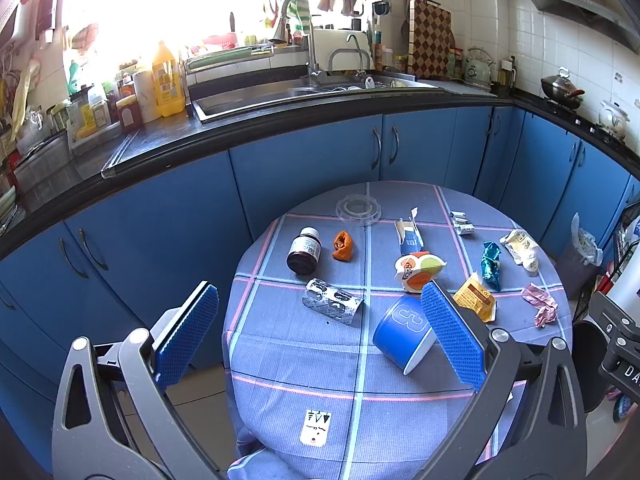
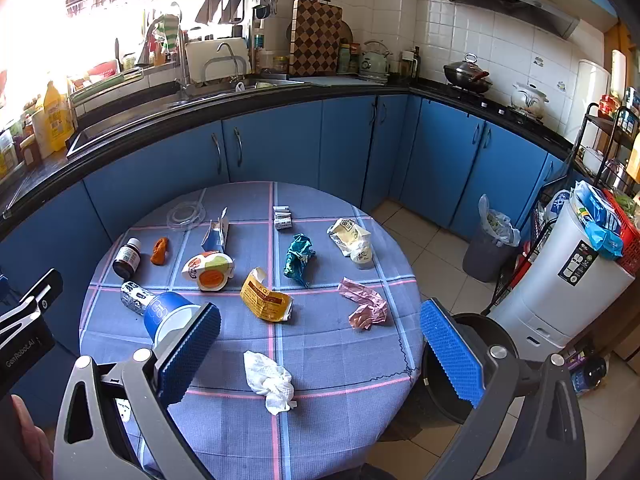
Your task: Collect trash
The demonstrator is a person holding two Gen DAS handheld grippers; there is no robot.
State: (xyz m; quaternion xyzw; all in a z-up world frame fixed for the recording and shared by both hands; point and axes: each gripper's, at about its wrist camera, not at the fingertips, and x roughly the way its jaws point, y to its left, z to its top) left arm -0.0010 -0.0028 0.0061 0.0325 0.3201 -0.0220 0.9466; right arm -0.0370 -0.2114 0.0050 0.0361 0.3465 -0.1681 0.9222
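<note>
Scattered trash covers the round worktop [image 2: 328, 356] with its blue checked cloth. One white crumpled tissue [image 2: 270, 380] lies between the fingers of the right hand-held gripper [image 2: 320, 344], which hangs above it released, jaws wide apart and holding nothing. Beyond that gripper lie one pink wrapper [image 2: 366, 304], one yellow packet [image 2: 264, 300], one teal foil wrapper [image 2: 298, 260], one cream wrapper [image 2: 352, 240] and one small white box [image 2: 282, 216]. The left hand-held gripper [image 1: 320, 320] is likewise released and empty. One tipped blue paper cup [image 1: 404, 332] lies just inside its right finger, one silver printed wrapper [image 1: 332, 306] between the fingers, and ahead one dark jar [image 1: 304, 250], one orange peel [image 1: 343, 245], one clear lid [image 1: 358, 208] and two cartons [image 1: 416, 270]. One dark bin [image 2: 452, 376] stands under the right gripper's right finger.
</note>
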